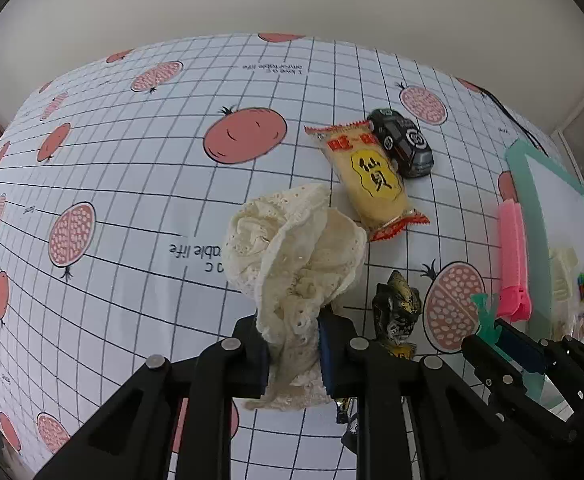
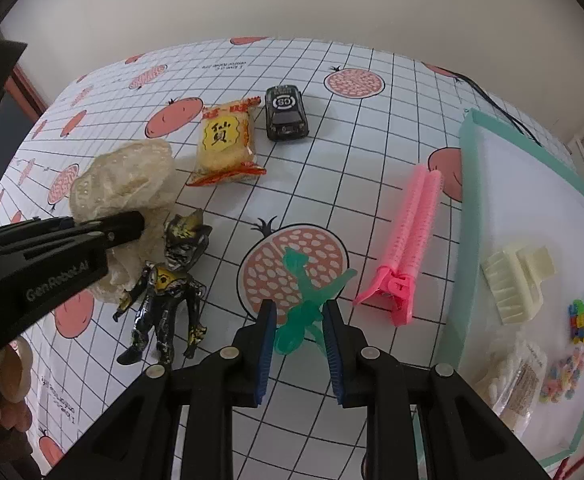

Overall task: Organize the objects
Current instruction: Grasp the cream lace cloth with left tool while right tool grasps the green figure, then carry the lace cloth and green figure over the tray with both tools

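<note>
Left gripper clamps the cream lace cloth lifted above the table, right gripper pinches the green figure beside the tray; dangling cloth could snag the black figure, or the thin green one may slip.

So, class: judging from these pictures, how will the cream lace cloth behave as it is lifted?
The lace cloth is probably floppy: it bunches and droops either side of the left gripper. It looks light, being thin and holey. Its holes may snag on the dark figure beside it.
</note>
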